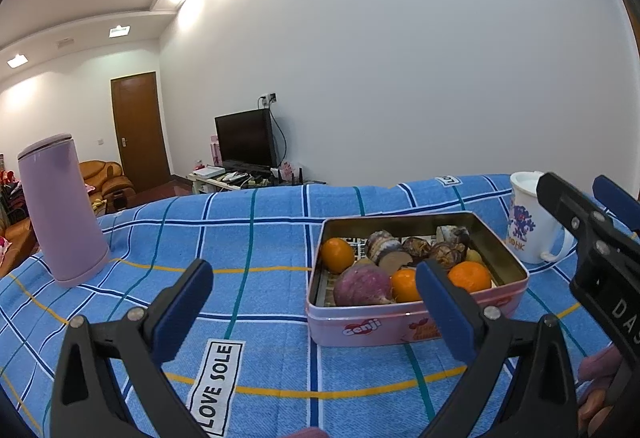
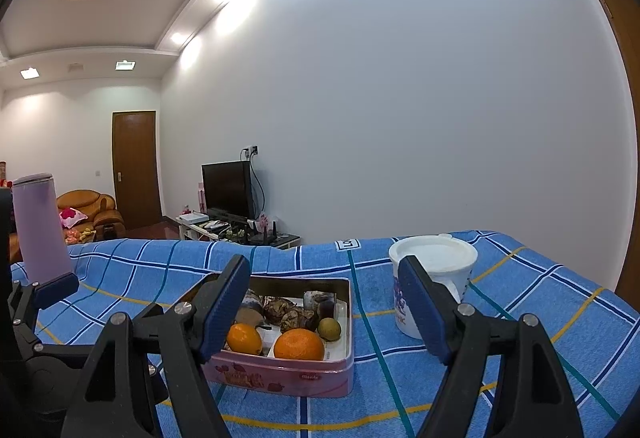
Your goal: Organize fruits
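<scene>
We hold both hand-held grippers spread wide and empty: left [image 1: 314, 292], right [image 2: 324, 302]. The fruit tin [image 2: 340, 366] sits just ahead between them on the counter [image 1: 260, 238], mug [image 2: 434, 266] beyond the right one.

home living room | sofa [image 2: 90, 211] | TV [image 2: 228, 189] | door [image 2: 134, 167]

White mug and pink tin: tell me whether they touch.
Apart. In the right wrist view a strip of blue checked cloth shows plainly between the pink tin and the white mug, which stands to its right.
</scene>
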The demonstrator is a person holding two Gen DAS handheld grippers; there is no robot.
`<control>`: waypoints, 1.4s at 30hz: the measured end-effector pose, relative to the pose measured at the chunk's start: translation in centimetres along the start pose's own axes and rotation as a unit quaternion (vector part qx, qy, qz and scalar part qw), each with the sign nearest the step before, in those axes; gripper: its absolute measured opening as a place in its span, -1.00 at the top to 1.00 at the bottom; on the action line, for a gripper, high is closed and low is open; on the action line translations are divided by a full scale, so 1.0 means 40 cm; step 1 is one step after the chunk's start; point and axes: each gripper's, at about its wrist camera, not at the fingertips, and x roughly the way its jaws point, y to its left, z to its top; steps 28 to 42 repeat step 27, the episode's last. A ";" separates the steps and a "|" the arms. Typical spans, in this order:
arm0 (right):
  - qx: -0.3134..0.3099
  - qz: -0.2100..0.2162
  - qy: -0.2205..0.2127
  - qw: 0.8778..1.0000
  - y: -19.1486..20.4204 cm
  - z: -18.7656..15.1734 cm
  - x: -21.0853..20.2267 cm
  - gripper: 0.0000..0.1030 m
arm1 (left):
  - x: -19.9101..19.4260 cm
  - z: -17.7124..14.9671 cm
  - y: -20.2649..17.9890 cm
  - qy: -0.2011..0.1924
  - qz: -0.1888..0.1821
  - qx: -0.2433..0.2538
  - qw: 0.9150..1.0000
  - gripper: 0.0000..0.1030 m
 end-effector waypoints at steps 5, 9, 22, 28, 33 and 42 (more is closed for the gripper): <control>0.000 -0.001 0.001 1.000 -0.002 0.001 0.001 -0.51 | -0.001 0.000 0.001 0.000 0.003 -0.001 1.000 -1.00; 0.001 -0.001 0.001 1.000 -0.002 0.001 0.001 -0.51 | 0.000 0.000 0.006 0.003 0.004 -0.004 1.000 -1.00; 0.001 0.000 0.006 1.000 0.000 -0.002 0.003 -0.51 | -0.002 -0.002 0.013 0.000 -0.005 -0.005 1.000 -1.00; 0.002 0.000 0.008 1.000 0.000 -0.002 0.003 -0.52 | 0.003 -0.002 0.011 0.005 -0.003 -0.005 1.000 -1.00; 0.002 0.000 0.008 1.000 0.000 -0.002 0.003 -0.52 | 0.003 -0.002 0.011 0.005 -0.003 -0.005 1.000 -1.00; 0.002 0.000 0.008 1.000 0.000 -0.002 0.003 -0.52 | 0.003 -0.002 0.011 0.005 -0.003 -0.005 1.000 -1.00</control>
